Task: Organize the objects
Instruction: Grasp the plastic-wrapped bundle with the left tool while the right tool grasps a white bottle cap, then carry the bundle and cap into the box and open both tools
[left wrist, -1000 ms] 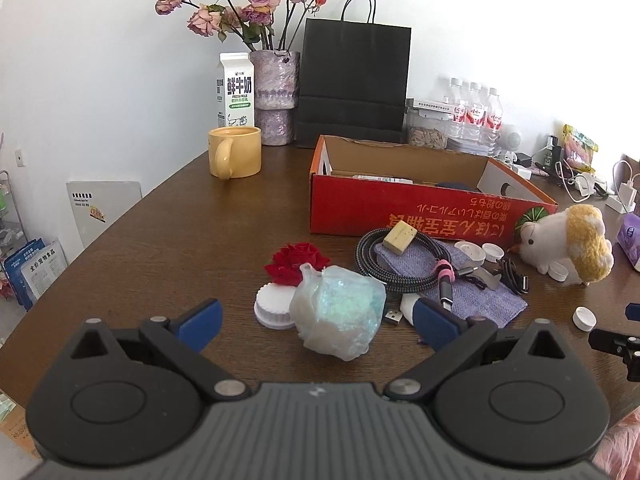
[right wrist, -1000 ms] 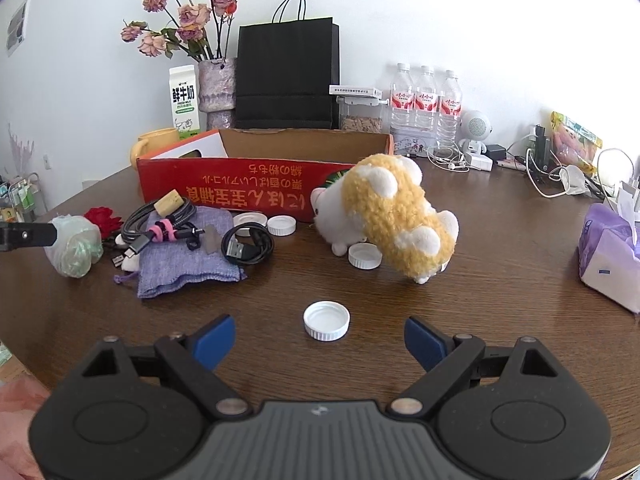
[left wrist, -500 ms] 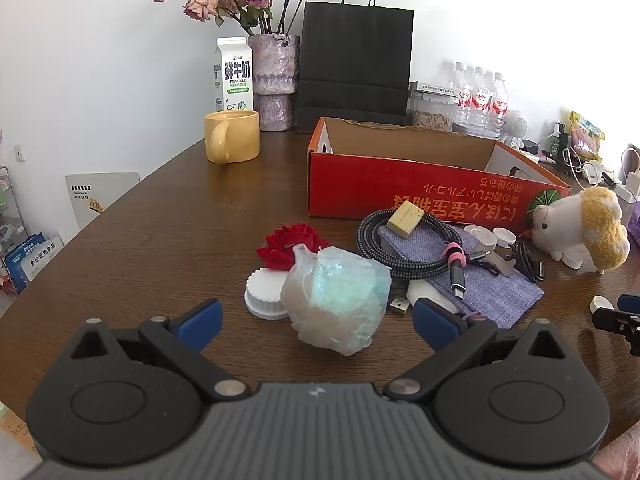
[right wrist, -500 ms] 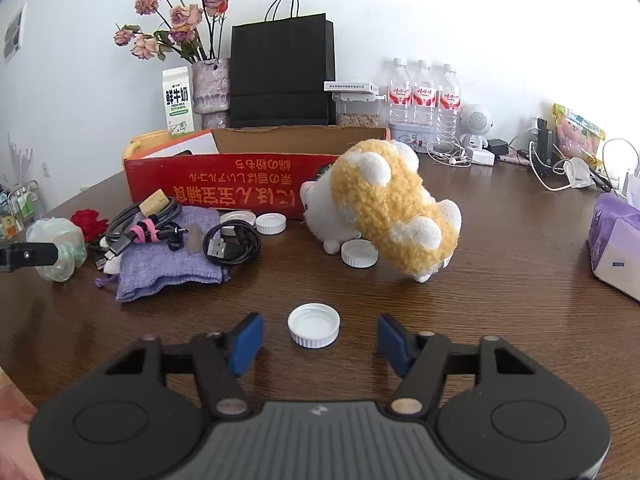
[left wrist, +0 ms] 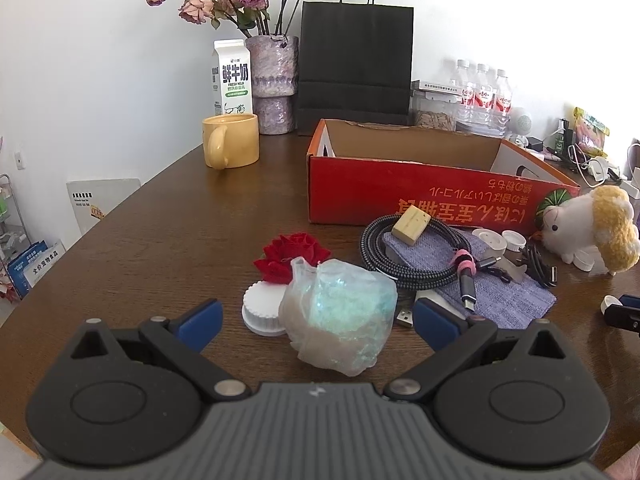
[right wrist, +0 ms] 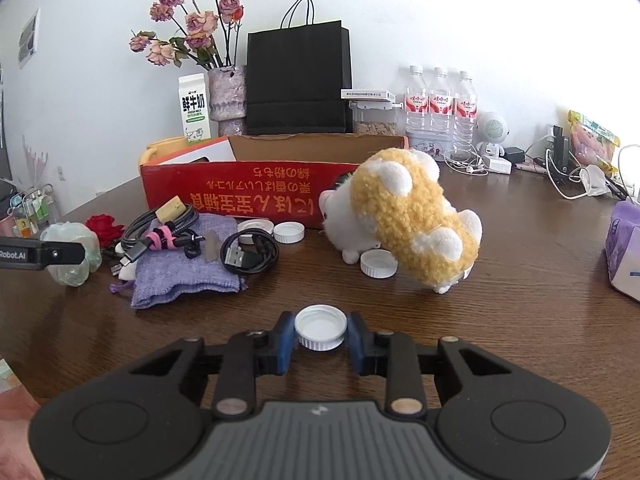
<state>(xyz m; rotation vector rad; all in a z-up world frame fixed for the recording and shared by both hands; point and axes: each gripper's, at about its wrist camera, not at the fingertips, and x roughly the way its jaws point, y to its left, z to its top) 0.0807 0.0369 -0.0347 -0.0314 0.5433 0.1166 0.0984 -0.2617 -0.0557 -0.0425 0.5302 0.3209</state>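
Observation:
My right gripper [right wrist: 321, 335] is shut on a white bottle cap [right wrist: 320, 326] on the brown table. My left gripper [left wrist: 316, 320] is open around a crumpled plastic bag [left wrist: 340, 320], with a white ribbed lid [left wrist: 262, 314] and a red fabric rose [left wrist: 292, 256] just beyond it. An open red cardboard box [left wrist: 420, 188] stands behind. A yellow and white plush toy [right wrist: 404, 216] lies in front of the box, with another white cap [right wrist: 378, 263] against it. Coiled cables [left wrist: 416, 256] and a wooden block [left wrist: 410, 224] rest on a purple cloth pouch [right wrist: 180, 276].
A yellow mug [left wrist: 230, 146], milk carton [left wrist: 232, 76], vase of dried roses [left wrist: 274, 84], black paper bag [left wrist: 356, 64] and water bottles [right wrist: 440, 104] stand at the back. A purple tissue pack [right wrist: 624, 256] is at the right. Two more white caps [right wrist: 272, 230] lie by the box.
My right gripper has moved forward and shut its fingers on the white bottle cap. My left gripper has stayed open and moved a little closer to the plastic bag.

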